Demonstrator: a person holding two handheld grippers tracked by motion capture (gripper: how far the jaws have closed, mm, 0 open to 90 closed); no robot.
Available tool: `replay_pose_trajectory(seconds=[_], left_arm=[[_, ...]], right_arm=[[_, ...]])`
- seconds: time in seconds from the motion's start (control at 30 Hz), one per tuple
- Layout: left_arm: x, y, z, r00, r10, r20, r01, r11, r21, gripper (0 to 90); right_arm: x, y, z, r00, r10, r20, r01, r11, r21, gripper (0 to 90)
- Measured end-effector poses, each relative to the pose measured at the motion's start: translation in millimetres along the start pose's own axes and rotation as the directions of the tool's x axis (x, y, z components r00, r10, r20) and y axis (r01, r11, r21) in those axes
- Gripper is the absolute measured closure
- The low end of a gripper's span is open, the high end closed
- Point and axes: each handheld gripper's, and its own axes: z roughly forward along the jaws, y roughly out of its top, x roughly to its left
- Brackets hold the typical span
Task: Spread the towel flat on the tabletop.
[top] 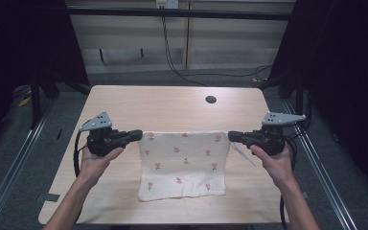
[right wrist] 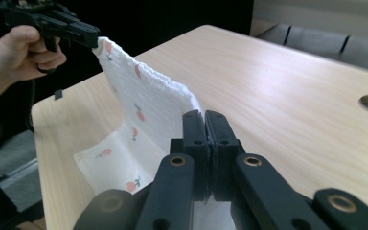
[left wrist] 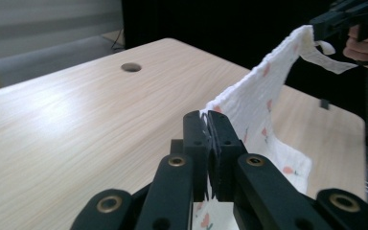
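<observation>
Two-handed handling of a cloth above a worktop. The left tongs (top: 136, 135) are clamped on one upper corner of the white cloth (top: 182, 163), and the right tongs (top: 234, 136) are clamped on the other upper corner; in each gripper view the black jaws stand pressed together with fabric pinched between them. The cloth, printed with small red fruit motifs, hangs stretched between the two grips with its upper edge raised, while its lower part lies on the pale wooden worktop (top: 172, 103) toward the person's side.

Risks, as judged from this arrangement: the grips sit at the extreme corners, so a pull outward by either hand could draw the thin fabric out of a jaw and drop that side. Unequal lowering of the two hands would probably lay the cloth skewed or wrinkled. The lower edge resting on the worktop could drag and fold under if the hands travel forward. A loose strip (left wrist: 327, 58) of hem or tag trails from the corner at the right tongs and could catch or fold beneath the cloth.

No brand, label text or other legible writing is visible on the cloth, the tongs or the worktop; the cable hole (top: 211, 99) near the far edge is unmarked.
</observation>
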Motion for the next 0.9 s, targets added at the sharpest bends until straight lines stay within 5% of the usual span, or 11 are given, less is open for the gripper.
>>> replay_pose_trajectory(seconds=[0.27, 0.57, 0.7, 0.9], left_arm=[[12.9, -20.3, 6.5, 0.9993, -0.034, -0.019, 0.035, 0.9977, 0.058, 87.4], [39.1, -33.7, 45.9, 0.9963, -0.081, -0.03, 0.083, 0.9924, 0.091, 87.1], [50.9, -38.6, 63.7, 0.9937, -0.098, -0.053, 0.103, 0.9902, 0.095, 86.0], [63.2, -34.2, 75.1, 0.9894, -0.121, -0.081, 0.128, 0.9885, 0.081, 85.1]], right_arm=[[-14.8, -7.6, 20.4, 0.9996, 0.027, -0.012, -0.026, 0.999, 0.035, 88.4], [-43.2, -20.1, 53.0, 0.9978, 0.052, 0.04, -0.056, 0.994, 0.097, 88.1], [-61.1, -27.2, 65.2, 0.9945, 0.101, 0.03, -0.103, 0.991, 0.086, 87.0], [-78.1, -27.8, 80.9, 0.9924, 0.098, 0.075, -0.104, 0.99, 0.091, 85.6]])
